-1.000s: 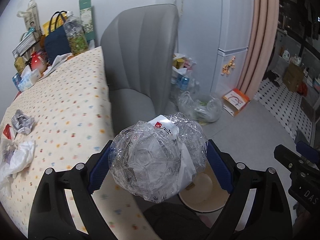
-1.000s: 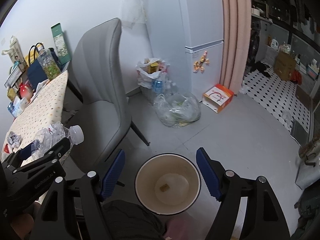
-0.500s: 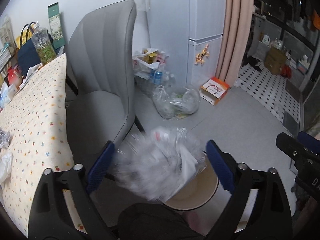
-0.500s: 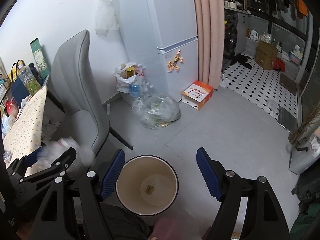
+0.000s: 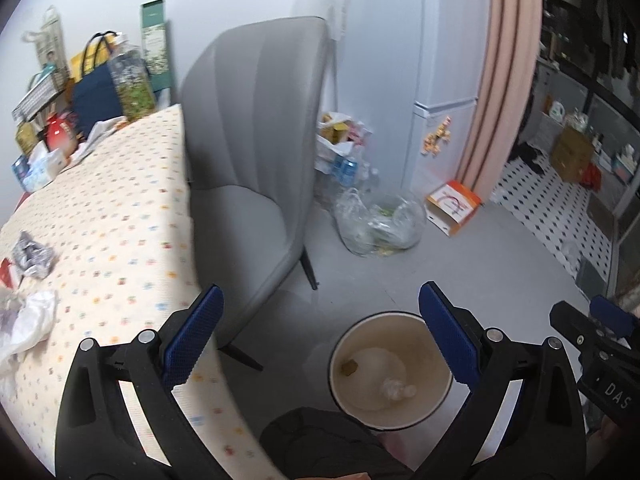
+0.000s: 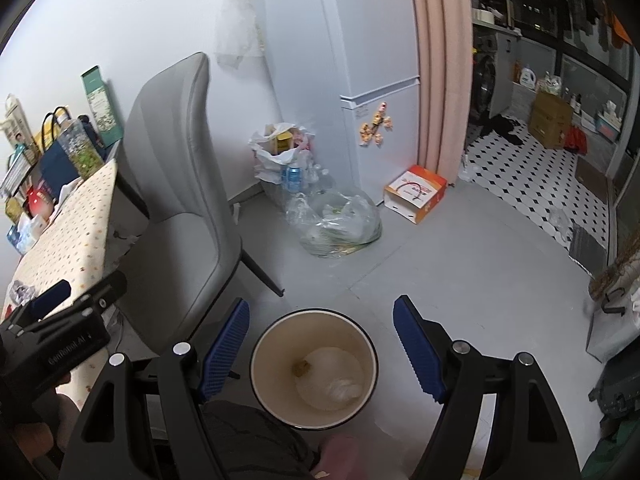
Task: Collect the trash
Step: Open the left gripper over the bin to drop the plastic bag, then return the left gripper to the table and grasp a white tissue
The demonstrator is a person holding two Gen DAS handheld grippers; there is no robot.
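A round cream trash bin (image 5: 425, 346) (image 6: 280, 344) stands on the grey floor below both grippers. A crushed clear plastic bottle (image 5: 396, 389) (image 6: 340, 388) lies at its bottom beside a small brown scrap. My left gripper (image 5: 320, 292) hangs open and empty, between the table edge and the bin. My right gripper (image 6: 320, 302) is open over the bin with nothing between its fingers. On the dotted tablecloth (image 5: 120, 208) at the left lie a crumpled grey wrapper (image 5: 34, 256) and a crumpled white paper (image 5: 28, 324).
A grey chair (image 5: 256, 128) stands between table and bin. A clear bag of rubbish (image 6: 336, 224), a white bag of bottles (image 6: 284, 160) and an orange box (image 6: 416, 194) sit on the floor by the fridge (image 6: 360, 80). Bags and boxes crowd the table's far end (image 5: 92, 92).
The crushed bottle has left my left gripper's jaws and dropped into the bin. The left jaws stand a little wider. The right gripper stays open over the bin.
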